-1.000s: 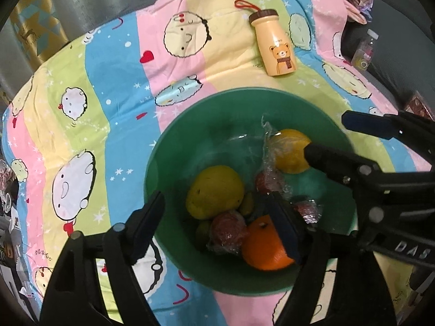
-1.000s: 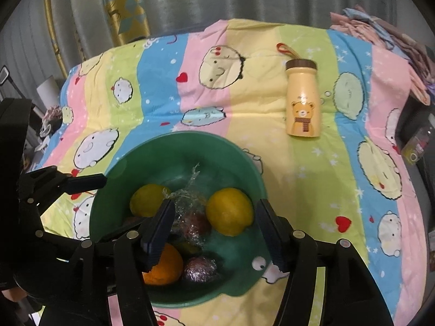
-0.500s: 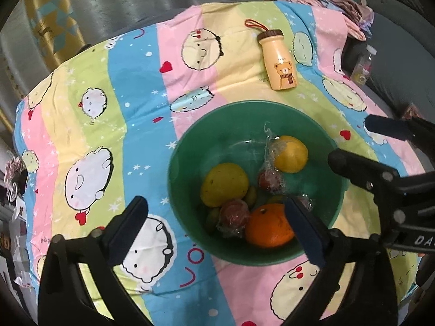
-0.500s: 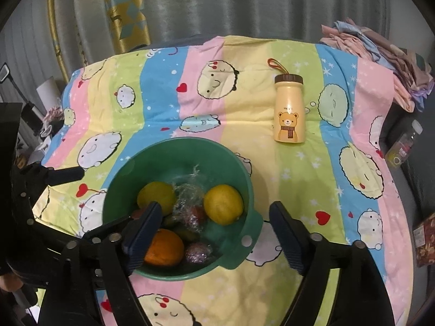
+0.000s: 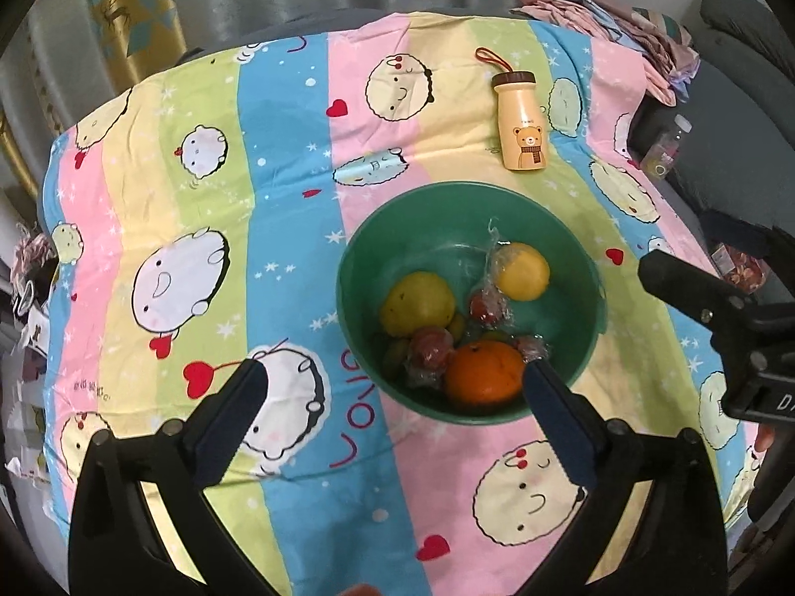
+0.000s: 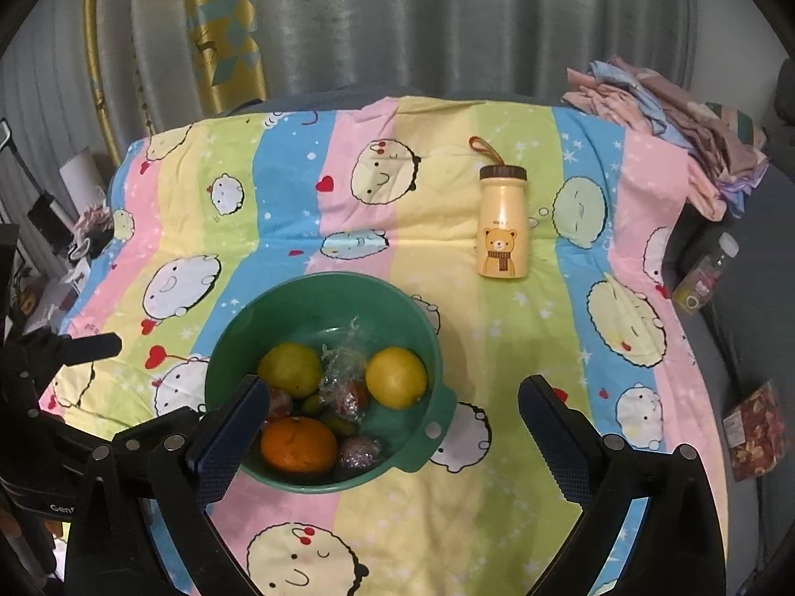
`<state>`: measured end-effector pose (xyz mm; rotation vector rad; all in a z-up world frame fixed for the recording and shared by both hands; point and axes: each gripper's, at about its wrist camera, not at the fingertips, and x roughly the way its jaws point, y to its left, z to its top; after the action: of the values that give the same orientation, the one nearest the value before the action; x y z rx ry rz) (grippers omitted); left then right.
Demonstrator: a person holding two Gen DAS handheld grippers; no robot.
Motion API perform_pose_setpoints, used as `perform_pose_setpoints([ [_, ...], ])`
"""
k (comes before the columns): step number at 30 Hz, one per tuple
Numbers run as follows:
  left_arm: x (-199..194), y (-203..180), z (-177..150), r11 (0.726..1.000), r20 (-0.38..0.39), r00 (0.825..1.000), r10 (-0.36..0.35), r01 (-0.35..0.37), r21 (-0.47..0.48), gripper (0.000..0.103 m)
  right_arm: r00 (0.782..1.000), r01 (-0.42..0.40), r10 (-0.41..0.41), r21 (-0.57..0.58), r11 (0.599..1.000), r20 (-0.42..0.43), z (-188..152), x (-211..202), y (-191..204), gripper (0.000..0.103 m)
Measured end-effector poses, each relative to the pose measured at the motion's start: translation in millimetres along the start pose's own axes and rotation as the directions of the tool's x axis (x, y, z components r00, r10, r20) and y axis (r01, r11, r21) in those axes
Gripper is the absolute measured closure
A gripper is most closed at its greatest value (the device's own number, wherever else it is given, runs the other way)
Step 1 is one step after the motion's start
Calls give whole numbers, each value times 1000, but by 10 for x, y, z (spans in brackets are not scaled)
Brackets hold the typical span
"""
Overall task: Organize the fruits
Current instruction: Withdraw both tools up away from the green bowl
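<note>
Both grippers are hanging empty above the striped cartoon-print cloth (image 6: 447, 521): the left gripper (image 5: 392, 382) and the right gripper (image 6: 387, 395) have just been opening, their jaws now standing wide apart with nothing between them. One round green plastic bowl (image 6: 422, 328) is holding the fruit, including an orange (image 6: 298, 444) and two yellow fruits; smaller film-wrapped pieces beneath are hard to identify.
</note>
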<state>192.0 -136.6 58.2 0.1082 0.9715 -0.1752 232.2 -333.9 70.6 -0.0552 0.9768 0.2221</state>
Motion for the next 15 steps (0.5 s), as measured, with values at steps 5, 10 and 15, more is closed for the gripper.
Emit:
perform_pose_setpoints([
  [5,-69,-47,-13,996,0,996,91,-91,23,0,1000,11,-11,-18,1000,2,28,-98,43,3],
  [10,-104,24,4,995,-2,995,101,-101,9,0,1000,15,-15,-25,1000,4,50,-148,76,3],
  [15,-142,72,40,995,5,995,96,-96,-21,0,1000,16,-16,-25,1000,9,75,-173,94,3],
])
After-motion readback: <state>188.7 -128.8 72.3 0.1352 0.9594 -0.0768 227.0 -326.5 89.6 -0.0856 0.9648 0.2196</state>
